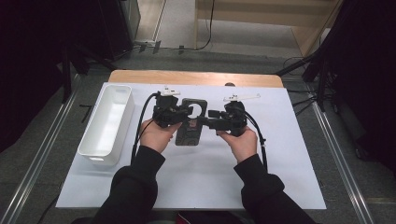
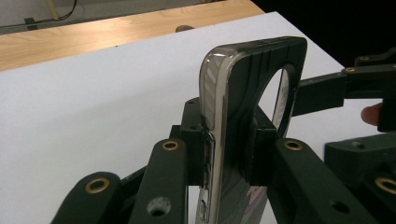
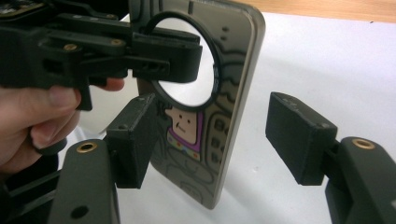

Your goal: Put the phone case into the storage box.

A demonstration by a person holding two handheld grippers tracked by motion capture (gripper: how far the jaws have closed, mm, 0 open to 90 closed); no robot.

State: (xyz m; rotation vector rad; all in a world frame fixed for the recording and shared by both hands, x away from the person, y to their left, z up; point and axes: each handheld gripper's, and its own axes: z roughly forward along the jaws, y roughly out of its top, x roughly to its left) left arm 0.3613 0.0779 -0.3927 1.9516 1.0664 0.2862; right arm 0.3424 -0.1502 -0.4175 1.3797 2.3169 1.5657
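Standing on edge above the bench (image 1: pixel 289 140), the phone case (image 1: pixel 189 128) is clamped by the left gripper (image 2: pixel 229 154), while the right gripper (image 3: pixel 212 140) is spread at three o'clock, its hold released.

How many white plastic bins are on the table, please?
1. The long white plastic bin stands at the left edge of the white table cover, left of the left gripper. Nothing suggests another is hidden.

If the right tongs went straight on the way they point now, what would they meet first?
Most likely the dark phone case with the round cut-out and cartoon print, standing between the open right tongs. Close behind it are the left tongs clamped on the case; depth is unclear.
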